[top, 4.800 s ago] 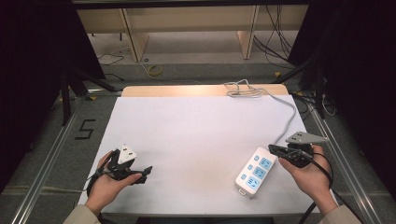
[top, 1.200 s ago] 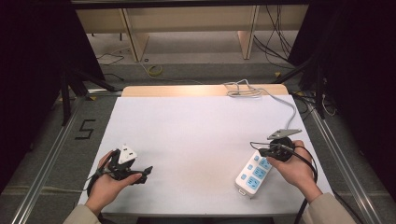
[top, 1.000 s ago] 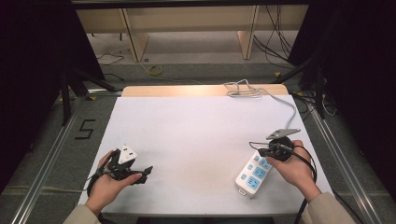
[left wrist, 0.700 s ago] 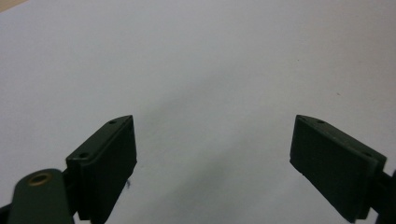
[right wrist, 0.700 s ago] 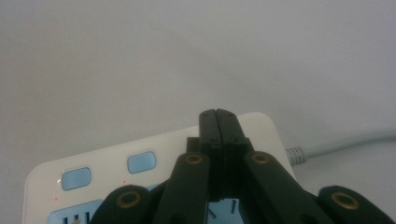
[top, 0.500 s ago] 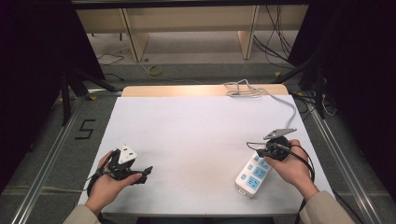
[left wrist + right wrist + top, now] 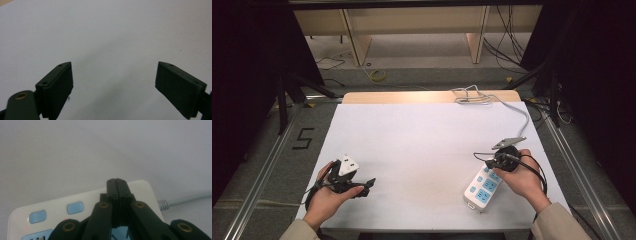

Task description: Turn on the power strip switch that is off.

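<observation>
White power strip point(image 7: 82, 205), blue switches, closed right claw point(image 7: 117, 181)

A white matte table sheet point(image 7: 422, 140) spreads beneath the left fingers point(image 7: 56, 85) and right fingers point(image 7: 112, 192); far beyond them, a pale wooden board edge point(image 7: 412, 96) and a yellow floor cable point(image 7: 378, 76)

The power strip point(image 7: 82, 205) under the closed black jaws looks like smooth, shiny white plastic with pale blue buttons. The table point(image 7: 112, 32) past the wide-apart jaws is white, matt and flat, like paper.
</observation>
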